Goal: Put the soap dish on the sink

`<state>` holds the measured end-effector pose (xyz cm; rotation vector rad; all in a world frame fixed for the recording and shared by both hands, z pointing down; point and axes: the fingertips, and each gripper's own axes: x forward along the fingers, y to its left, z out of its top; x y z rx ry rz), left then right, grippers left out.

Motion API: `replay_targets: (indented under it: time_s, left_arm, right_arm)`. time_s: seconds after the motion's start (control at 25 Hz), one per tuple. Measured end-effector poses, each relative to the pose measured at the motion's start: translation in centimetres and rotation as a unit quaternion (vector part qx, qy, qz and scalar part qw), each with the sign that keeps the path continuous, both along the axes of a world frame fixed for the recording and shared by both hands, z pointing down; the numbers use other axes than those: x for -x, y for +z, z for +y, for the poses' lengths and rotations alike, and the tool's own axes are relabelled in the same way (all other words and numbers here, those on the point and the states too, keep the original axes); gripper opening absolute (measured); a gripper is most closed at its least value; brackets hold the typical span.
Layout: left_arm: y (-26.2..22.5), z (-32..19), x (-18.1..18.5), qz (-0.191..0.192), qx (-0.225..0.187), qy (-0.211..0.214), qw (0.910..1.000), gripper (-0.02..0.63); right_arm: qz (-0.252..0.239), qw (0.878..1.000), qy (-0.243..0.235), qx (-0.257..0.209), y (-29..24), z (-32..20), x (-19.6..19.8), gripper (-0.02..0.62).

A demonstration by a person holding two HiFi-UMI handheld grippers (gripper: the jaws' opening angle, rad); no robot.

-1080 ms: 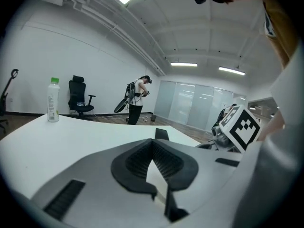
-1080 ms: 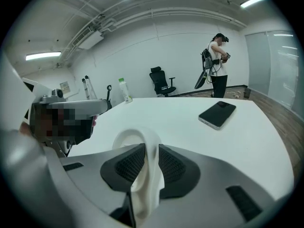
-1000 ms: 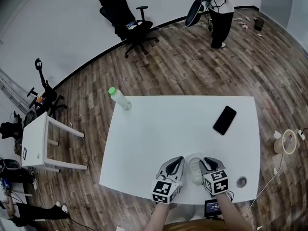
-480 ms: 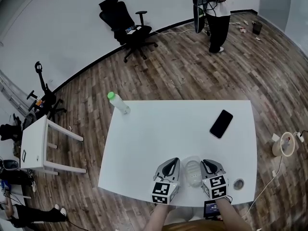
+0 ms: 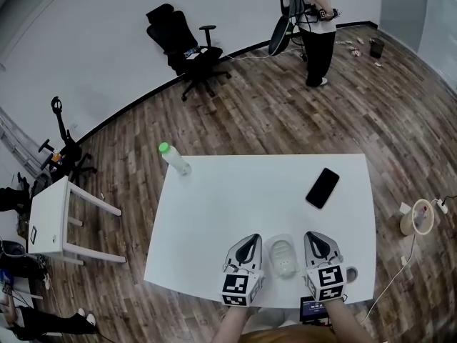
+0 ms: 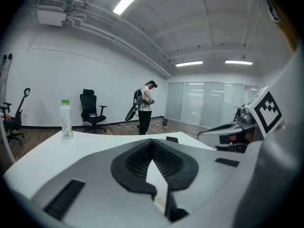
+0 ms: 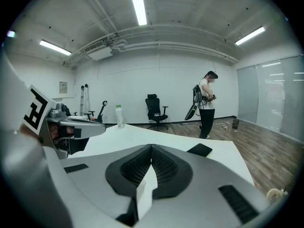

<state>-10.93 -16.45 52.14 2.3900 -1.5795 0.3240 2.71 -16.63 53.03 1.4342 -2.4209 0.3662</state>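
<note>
A clear, oval soap dish [image 5: 283, 256] lies on the white table [image 5: 235, 199] near its front edge. It sits between my two grippers, and neither touches it. My left gripper [image 5: 250, 239] hovers just to its left, jaws shut with nothing between them; the left gripper view shows the closed tips [image 6: 152, 142]. My right gripper [image 5: 315, 236] hangs just to its right, and the right gripper view shows it [image 7: 151, 147] shut and holding nothing. No sink shows in any view.
A green-capped bottle [image 5: 173, 159] stands at the table's far left corner and a black phone [image 5: 322, 187] lies at the right. A small round object [image 5: 350, 272] sits by the right gripper. A person [image 5: 314, 27] and an office chair [image 5: 187, 45] are far off.
Both grippers have lifted and drawn apart from the dish, the right one more. The dish stays on the table between them.
</note>
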Motion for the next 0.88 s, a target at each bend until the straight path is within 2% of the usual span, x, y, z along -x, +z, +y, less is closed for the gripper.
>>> replay_targets:
  time_s: [0.12, 0.2, 0.44, 0.52, 0.72, 0.88]
  left_arm:
    - [-1.4, 0.0, -0.4, 0.007, -0.017, 0.005, 0.9998, 0.006]
    - [-2.7, 0.4, -0.8, 0.004, -0.033, 0.016, 0.9993, 0.006]
    - [-6.1, 1.1, -2.1, -0.005, -0.065, 0.05, 0.9966, 0.006]
    - [-7.0, 1.1, -2.1, 0.011, -0.076, 0.054, 0.9956, 0.006]
    - [-8.9, 1.7, -1.9, 0.081, -0.081, 0.065, 0.9913, 0.006]
    - [-9.5, 1.5, -1.5, 0.069, -0.087, 0.048, 0.9926, 0.006]
  right_arm:
    - [-0.05, 0.998, -0.022, -0.019, -2.4, 0.5, 0.2, 0.009]
    - [-0.07, 0.997, -0.02, -0.028, -3.6, 0.9, 0.0, 0.009]
    - [-0.062, 0.996, -0.014, -0.063, -6.3, 1.1, -0.3, 0.009]
    - [-0.063, 0.995, -0.011, -0.07, -7.2, 1.1, -0.3, 0.009]
    - [-0.068, 0.994, -0.008, -0.083, -8.9, 1.2, -0.1, 0.009]
    - [-0.067, 0.994, 0.001, -0.087, -9.3, 1.4, -0.6, 0.009]
